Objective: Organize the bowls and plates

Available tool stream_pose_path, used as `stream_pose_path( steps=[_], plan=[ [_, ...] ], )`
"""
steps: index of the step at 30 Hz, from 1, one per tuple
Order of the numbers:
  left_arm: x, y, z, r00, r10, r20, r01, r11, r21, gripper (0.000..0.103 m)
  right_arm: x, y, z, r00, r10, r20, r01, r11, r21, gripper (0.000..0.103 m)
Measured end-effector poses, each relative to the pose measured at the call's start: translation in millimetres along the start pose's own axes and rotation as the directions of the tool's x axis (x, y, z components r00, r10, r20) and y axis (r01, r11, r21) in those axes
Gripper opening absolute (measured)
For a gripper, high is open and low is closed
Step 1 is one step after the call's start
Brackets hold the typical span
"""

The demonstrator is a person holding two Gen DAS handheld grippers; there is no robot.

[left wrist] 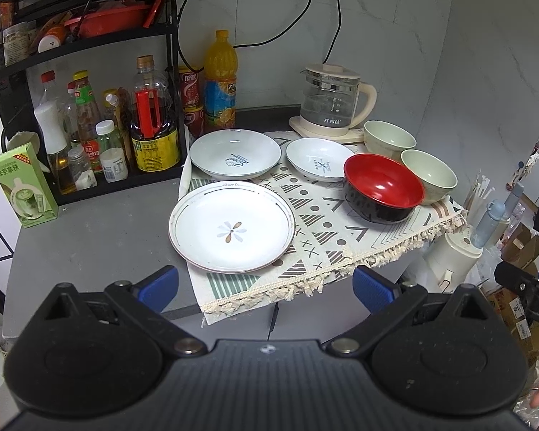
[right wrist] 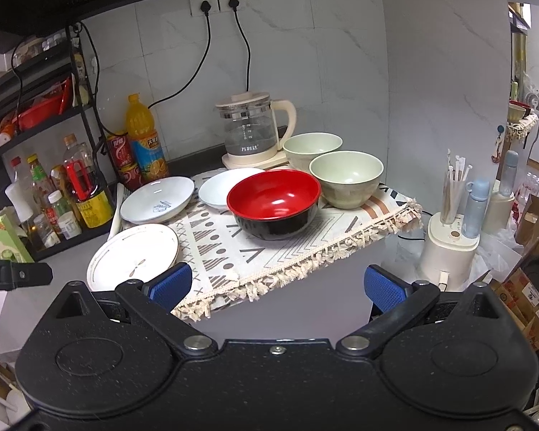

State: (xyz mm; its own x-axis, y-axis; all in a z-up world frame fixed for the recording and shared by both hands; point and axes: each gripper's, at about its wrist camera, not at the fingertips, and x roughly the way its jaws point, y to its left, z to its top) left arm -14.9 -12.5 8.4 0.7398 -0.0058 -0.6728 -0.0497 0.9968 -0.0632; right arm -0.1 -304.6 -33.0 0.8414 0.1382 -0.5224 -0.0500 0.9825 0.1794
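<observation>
On a patterned cloth (left wrist: 327, 237) (right wrist: 269, 248) lie three white plates: a large flower plate (left wrist: 231, 225) (right wrist: 133, 256) in front, a deeper printed plate (left wrist: 235, 157) (right wrist: 157, 199) behind it, and a small plate (left wrist: 319, 159) (right wrist: 215, 188). A red-and-black bowl (left wrist: 383, 187) (right wrist: 275, 203) stands to the right, with two pale green bowls (left wrist: 428, 171) (left wrist: 389, 139) (right wrist: 346, 179) (right wrist: 312, 151) beyond it. My left gripper (left wrist: 266, 287) hangs open before the flower plate, holding nothing. My right gripper (right wrist: 276, 287) is open before the cloth's fringe, also holding nothing.
A black rack (left wrist: 90, 107) of bottles and a green carton (left wrist: 25, 185) stand at the left. An orange drink bottle (left wrist: 220, 79) and a glass kettle (left wrist: 332, 102) (right wrist: 251, 133) sit by the wall. A white appliance (right wrist: 449, 248) with straws stands off the right edge.
</observation>
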Motion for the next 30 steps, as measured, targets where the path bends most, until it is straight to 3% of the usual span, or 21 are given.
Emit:
stream_pose_path(
  steps=[11, 14, 22, 30],
  plan=[
    [19.9, -2.6, 12.9, 1.0, 0.006, -0.005, -0.006, 1.0, -0.006, 0.102, 13.5, -2.4, 4.5, 1.0, -0.002, 0.003, 0.002, 1.0, 0.001, 0.103],
    [32.4, -5.0, 18.1, 1.0, -0.019, -0.015, 0.019, 1.0, 0.003, 0.102, 21.1, -3.6, 7.7, 1.0, -0.006, 0.005, 0.006, 1.0, -0.006, 0.103],
    [66.5, -10.9, 34.3, 0.999, 0.007, -0.05, -0.006, 1.0, 0.009, 0.102, 50.2, -8.7, 16.7, 1.0, -0.003, -0.012, 0.003, 1.0, -0.004, 0.103],
    [107.1, -23.6, 63.4, 0.997, -0.016, -0.071, 0.018, 0.999, 0.03, 0.102, 85.1, -11.5, 30.4, 0.999, 0.006, -0.049, -0.007, 1.0, -0.027, 0.103]
  ],
)
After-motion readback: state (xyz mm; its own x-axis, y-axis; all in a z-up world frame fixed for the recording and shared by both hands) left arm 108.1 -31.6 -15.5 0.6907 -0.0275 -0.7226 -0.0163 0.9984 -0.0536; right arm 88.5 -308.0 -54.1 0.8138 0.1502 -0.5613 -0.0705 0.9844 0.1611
